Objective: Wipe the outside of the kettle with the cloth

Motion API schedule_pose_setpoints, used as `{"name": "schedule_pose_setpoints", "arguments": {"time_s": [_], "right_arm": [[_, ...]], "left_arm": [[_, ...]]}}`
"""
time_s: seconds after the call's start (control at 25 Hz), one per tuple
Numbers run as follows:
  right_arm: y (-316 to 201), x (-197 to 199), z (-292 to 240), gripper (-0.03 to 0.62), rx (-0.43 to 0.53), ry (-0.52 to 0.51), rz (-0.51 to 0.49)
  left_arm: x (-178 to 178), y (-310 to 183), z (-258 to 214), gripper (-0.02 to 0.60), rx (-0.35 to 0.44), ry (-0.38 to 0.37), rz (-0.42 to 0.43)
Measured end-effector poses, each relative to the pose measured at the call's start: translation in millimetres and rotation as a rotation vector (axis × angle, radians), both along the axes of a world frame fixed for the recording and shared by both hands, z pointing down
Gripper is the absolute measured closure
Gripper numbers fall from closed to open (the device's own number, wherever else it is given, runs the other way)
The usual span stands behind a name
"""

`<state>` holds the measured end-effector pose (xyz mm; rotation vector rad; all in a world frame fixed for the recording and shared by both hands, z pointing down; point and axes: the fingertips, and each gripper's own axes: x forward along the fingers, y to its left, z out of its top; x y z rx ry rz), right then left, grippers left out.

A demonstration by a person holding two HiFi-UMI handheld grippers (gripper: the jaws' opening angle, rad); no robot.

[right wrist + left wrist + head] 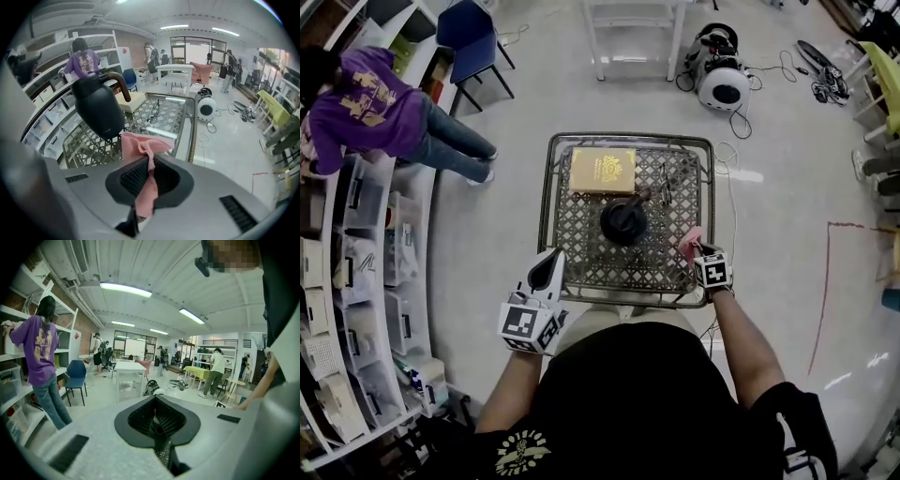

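The black kettle (623, 222) stands mid-worktop (581, 267), which is a metal lattice. Near its right side, the right tool (149, 164) is clamped on the pink cloth (140, 146), apart from the kettle. The left tool (158, 420), narrow and empty, hovers at the near left edge. A yellow box (602, 171) lies far left.

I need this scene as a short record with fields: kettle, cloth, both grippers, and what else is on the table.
kettle: black, upright, at the middle of the table
cloth: pink, apart from the kettle
right gripper: shut on the cloth
left gripper: jaws together, empty, at the table's near left edge
yellow box: behind the kettle
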<state>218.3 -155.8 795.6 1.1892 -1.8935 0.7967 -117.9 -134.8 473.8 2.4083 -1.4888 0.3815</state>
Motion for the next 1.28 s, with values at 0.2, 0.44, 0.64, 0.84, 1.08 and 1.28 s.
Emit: {"name": "schedule_pose_setpoints", "arguments": {"time_s": [0.2, 0.44, 0.64, 0.84, 1.08, 1.28], "right_arm": [[20.3, 4.3, 23.1, 0.569, -0.045, 0.006, 0.040], [24.4, 0.1, 37.6, 0.569, -0.073, 0.015, 0.052], [25.9, -6.2, 56.0, 0.568, -0.099, 0.013, 0.030], [33.6, -16.1, 49.9, 0.461, -0.102, -0.015, -0.010], [33.9, -30.8, 12.1, 0.437, -0.027, -0.047, -0.041], [28.7, -40.0, -46.5, 0.472, 0.119, -0.122, -0.011]], "left_arm": [[4.1, -1.6, -0.6, 0.572, -0.007, -0.013, 0.033], [0.9, 0.5, -1.7, 0.572, -0.016, -0.032, 0.040], [-6.9, 6.9, 1.3, 0.572, -0.016, -0.048, 0.036], [-16.2, 8.7, -2.6, 0.573, -0.007, -0.029, 0.019], [-16.2, 3.3, -4.3, 0.572, 0.014, 0.007, 0.034], [-12.6, -5.7, -7.4, 0.572, 0.043, 0.045, 0.056]]}}
